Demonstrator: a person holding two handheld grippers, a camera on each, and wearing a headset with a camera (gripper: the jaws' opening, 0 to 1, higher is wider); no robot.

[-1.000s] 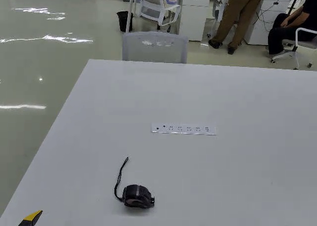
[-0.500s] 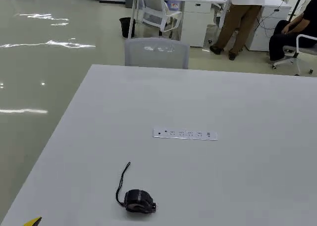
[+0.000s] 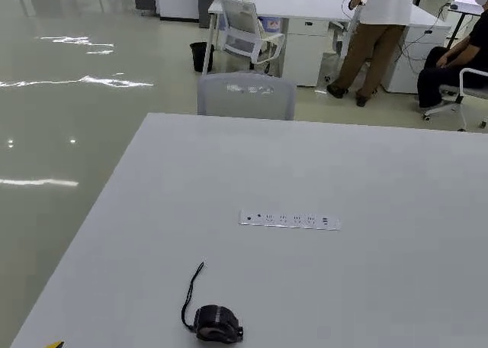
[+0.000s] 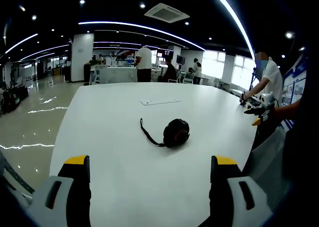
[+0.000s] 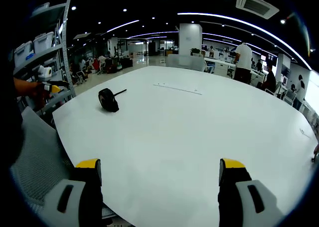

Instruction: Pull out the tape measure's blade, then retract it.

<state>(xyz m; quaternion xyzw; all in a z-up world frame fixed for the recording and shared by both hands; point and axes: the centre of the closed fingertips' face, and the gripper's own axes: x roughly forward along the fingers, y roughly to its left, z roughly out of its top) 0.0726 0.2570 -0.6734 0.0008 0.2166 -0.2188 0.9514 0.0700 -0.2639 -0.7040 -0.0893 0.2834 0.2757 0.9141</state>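
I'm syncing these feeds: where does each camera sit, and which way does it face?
Head view: on the headset, facing down over the table at the tape measure.
Left gripper view: on the left gripper, open jaws below, tape measure straight ahead.
Right gripper view: on the right gripper, open jaws below, tape measure ahead-left.
All share the power strip.

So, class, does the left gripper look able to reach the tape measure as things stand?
Probably yes. The left gripper is open and faces the tape measure across bare table, and nothing stands between them. The strap trails off to one side, out of the direct line.
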